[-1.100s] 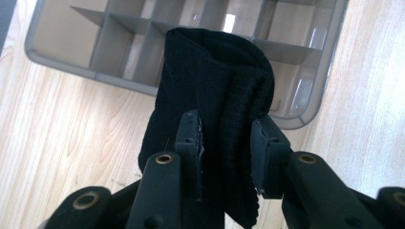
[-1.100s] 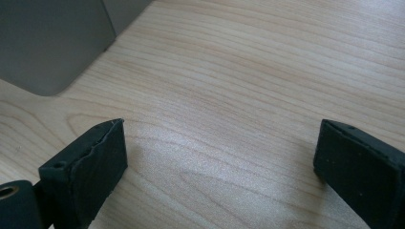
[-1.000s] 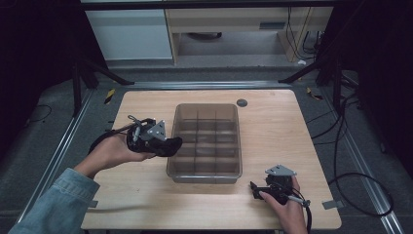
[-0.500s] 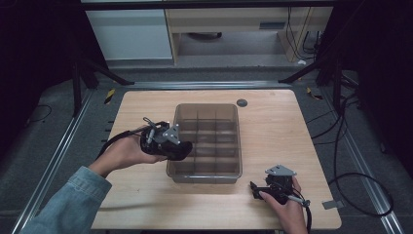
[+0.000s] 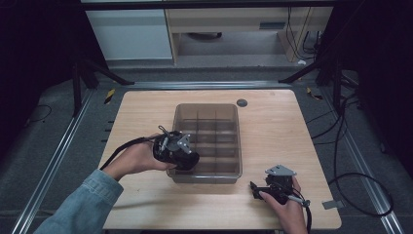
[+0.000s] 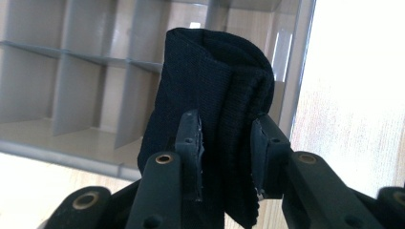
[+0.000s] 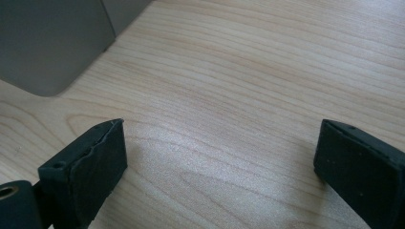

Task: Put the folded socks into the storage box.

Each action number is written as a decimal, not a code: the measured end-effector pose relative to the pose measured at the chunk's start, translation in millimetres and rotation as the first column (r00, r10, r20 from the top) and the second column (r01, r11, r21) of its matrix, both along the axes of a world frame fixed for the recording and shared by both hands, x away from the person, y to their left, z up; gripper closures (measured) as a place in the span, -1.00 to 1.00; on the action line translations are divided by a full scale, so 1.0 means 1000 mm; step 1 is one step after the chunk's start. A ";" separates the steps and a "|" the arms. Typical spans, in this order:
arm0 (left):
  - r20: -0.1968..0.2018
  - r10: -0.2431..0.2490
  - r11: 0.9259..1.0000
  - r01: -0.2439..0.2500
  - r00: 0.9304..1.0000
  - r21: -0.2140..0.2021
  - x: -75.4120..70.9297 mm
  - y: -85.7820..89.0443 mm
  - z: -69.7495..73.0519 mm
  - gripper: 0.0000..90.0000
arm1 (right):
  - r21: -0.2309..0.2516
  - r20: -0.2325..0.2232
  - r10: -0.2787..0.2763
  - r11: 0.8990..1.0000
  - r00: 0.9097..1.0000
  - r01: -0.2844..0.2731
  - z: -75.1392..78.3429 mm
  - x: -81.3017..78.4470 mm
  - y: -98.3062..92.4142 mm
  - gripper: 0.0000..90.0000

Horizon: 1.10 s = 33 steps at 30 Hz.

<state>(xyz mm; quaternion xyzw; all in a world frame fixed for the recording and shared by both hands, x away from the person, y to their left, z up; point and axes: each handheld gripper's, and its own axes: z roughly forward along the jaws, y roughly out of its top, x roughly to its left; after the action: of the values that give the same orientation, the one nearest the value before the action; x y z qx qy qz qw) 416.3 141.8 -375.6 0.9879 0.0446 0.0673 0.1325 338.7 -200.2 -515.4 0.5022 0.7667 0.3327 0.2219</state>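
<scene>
A folded black knit cloth stands between the two jaws of my left gripper, which is shut on it. In the high view that left gripper hangs over the near left corner of the grey divided bin, with the dark cloth at its tip. The bin's compartments lie just behind the cloth. My right gripper rests low over bare wood with its jaws wide open and nothing between them. From above, the right gripper sits near the table's front right, beside the bin's corner.
The wooden table has bare room right and left of the bin. A small dark disc lies behind the bin. Cables trail off the right edge, and metal rails flank the table.
My left hand has carried the black cloth right and downward, from beside the bin to over its near left corner. The right hand has stayed still.
</scene>
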 end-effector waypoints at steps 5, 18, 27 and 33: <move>-0.032 -0.008 1.000 0.008 0.999 0.022 0.000 -0.004 -0.010 0.50 | -0.002 0.001 0.003 1.000 1.000 -0.003 0.000 0.000 0.000 -0.91; -0.083 0.005 1.000 -0.004 0.997 0.011 0.004 -0.002 -0.014 0.49 | -0.001 0.000 0.004 1.000 1.000 -0.004 0.000 0.001 0.000 -0.91; -0.042 0.007 0.999 -0.009 0.999 -0.040 0.001 0.005 -0.002 0.24 | 0.000 -0.001 0.009 1.000 1.000 -0.009 0.000 0.001 -0.001 -0.91; -0.039 0.012 0.996 -0.015 0.999 -0.090 -0.002 0.014 0.011 0.05 | 0.000 -0.001 0.009 1.000 1.000 -0.009 0.000 0.001 -0.001 -0.91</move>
<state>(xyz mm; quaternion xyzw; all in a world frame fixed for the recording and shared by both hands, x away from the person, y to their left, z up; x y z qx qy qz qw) 414.0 155.8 -364.5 0.9817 0.0569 0.0471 0.1758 339.7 -200.8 -515.4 0.4989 0.7690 0.3336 0.2201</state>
